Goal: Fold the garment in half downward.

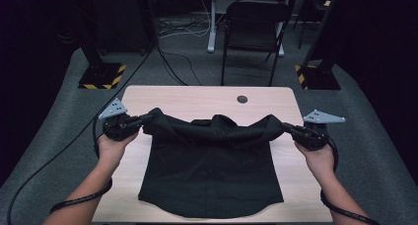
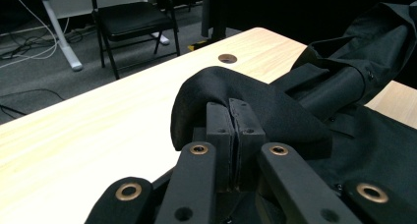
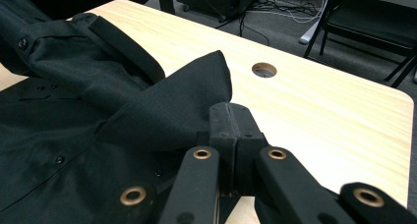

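A black button-up shirt [image 1: 209, 175] lies spread on the light wooden table [image 1: 197, 97], its lower part flat and its upper part lifted off the surface. My left gripper [image 1: 148, 118] is shut on the shirt's left shoulder; in the left gripper view [image 2: 235, 113] the pads [image 2: 220, 130] pinch a fold of black cloth [image 2: 255, 101]. My right gripper [image 1: 287, 128] is shut on the right shoulder; the right gripper view [image 3: 231, 118] has cloth [image 3: 172, 106] draped out of its closed jaws. The collar [image 1: 219, 120] sags between the two grippers.
A round cable hole [image 1: 242, 99] sits near the table's far edge. Behind the table stands a black folding chair [image 1: 254, 30]. Black stand bases with yellow hazard stripes [image 1: 101, 76] flank the table's far corners, and cables run over the grey carpet.
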The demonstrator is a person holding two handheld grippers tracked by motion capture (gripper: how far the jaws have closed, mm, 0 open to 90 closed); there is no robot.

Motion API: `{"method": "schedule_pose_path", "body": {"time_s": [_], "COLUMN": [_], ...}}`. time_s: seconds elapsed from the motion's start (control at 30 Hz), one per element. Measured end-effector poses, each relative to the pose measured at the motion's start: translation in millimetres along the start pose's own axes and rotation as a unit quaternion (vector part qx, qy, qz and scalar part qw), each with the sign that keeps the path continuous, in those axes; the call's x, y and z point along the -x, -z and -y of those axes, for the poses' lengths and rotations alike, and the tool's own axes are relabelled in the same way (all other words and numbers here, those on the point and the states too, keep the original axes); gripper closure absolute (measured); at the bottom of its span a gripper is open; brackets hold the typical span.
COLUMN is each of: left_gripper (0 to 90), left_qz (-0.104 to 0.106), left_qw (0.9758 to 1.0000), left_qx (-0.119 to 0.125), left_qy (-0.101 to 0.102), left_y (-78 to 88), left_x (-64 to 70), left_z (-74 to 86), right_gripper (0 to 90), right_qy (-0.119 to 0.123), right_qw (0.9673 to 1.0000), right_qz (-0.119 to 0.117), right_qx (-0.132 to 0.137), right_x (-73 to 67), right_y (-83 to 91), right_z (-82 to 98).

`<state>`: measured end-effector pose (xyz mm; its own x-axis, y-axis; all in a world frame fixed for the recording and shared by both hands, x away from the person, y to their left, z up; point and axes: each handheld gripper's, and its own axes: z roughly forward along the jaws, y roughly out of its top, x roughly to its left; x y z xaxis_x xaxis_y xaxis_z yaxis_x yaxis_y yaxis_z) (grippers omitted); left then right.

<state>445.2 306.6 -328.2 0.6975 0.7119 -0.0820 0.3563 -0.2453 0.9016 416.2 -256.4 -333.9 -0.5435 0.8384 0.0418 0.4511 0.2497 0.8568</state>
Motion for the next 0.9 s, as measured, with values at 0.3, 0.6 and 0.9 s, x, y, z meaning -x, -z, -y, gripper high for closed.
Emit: {"method": "schedule_pose_path", "body": {"time_s": [0.3,0.6,0.9], "left_gripper": [87.8,87.8,87.7], "left_qz": [0.004,0.007,0.012], "left_qw": [1.0000,0.9999,0.9998], "left_qx": [-0.004,-0.008,-0.014], "left_qy": [-0.003,0.002,0.001], "left_y": [3.0,4.6,8.8], "left_x": [3.8,5.6,9.3], "left_z": [6.0,13.4,19.4], "right_gripper": [89.7,89.7,89.6], "right_qy": [0.000,0.000,-0.001], "right_qw": [1.0000,0.9999,0.9997], "right_qz": [-0.004,-0.009,-0.013], "right_qx": [-0.001,-0.009,-0.018], "right_x": [-2.9,-6.1,-8.6], "right_y": [2.3,3.7,4.8], "right_z": [5.7,10.3,18.8]}}
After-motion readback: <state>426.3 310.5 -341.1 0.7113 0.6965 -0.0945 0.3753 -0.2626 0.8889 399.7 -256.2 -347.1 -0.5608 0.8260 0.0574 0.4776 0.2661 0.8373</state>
